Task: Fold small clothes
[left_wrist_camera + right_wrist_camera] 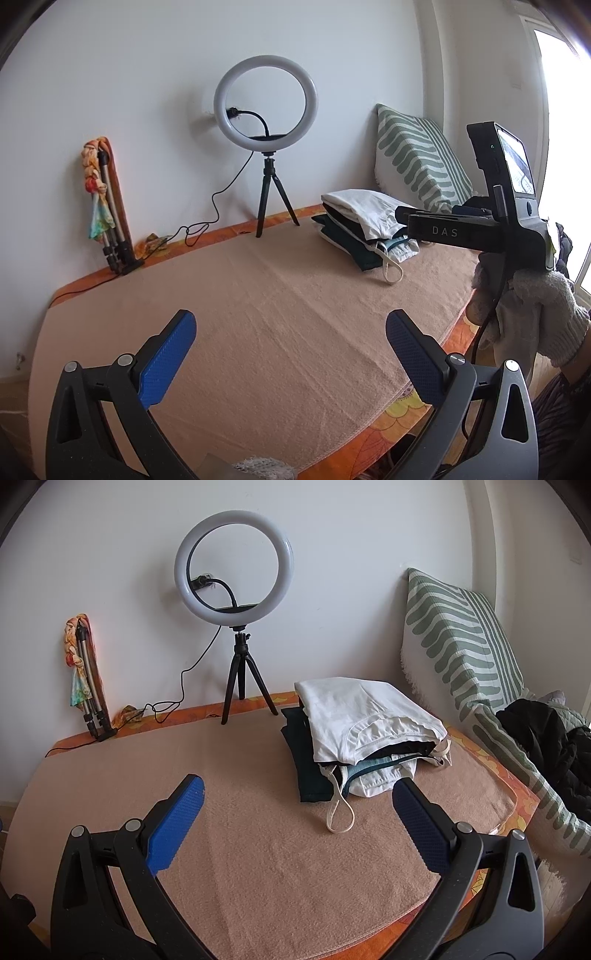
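Observation:
A stack of folded clothes [354,734], white on top with dark and teal pieces under it, sits on the peach towel [258,812] at the back right; a cream strap loops out toward me. The same stack [365,225] shows in the left wrist view. My right gripper [295,805] hovers open above the towel, just short of the stack, nothing between its blue pads [177,823]. My left gripper [290,338] is open too, over bare towel [258,314]. To its right a gloved hand [532,314] holds the other gripper's body [480,229].
A ring light on a small tripod [236,627] stands at the back edge against the wall, its cable trailing left. A folded tripod with a colourful scarf [86,686] leans at the far left. A green-striped pillow [461,642] and a dark jacket [546,738] lie right.

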### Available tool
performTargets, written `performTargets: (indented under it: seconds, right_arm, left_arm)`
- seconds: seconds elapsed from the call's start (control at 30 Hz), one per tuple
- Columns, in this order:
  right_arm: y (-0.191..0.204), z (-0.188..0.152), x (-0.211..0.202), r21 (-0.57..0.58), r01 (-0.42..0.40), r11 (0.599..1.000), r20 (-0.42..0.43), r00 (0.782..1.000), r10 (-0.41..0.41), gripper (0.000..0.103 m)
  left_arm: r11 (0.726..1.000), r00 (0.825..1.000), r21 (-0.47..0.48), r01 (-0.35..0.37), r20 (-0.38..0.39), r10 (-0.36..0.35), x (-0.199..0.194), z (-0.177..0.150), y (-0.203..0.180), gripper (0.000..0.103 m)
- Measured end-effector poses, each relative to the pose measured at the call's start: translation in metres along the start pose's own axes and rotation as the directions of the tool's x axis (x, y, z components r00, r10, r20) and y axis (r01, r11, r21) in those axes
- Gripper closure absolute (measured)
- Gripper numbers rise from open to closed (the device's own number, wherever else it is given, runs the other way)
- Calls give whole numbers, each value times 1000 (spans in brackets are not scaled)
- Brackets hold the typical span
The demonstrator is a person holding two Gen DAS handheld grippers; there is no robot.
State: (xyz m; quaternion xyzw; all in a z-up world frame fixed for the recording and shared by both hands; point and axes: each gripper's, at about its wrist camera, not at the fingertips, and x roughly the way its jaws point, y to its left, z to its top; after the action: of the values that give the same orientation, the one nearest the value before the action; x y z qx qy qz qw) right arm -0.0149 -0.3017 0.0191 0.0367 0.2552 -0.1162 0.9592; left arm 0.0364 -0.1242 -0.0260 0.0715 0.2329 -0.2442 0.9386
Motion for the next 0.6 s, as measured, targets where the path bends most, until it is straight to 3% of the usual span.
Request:
performTargets:
  seconds: [0.6]
  right_arm:
    - [1, -1, -1, 2, 0, 1000, -3, 1000, 0, 0]
  left_arm:
    - [1000, 1000, 10, -20, 18, 20, -3, -2, 1, 1]
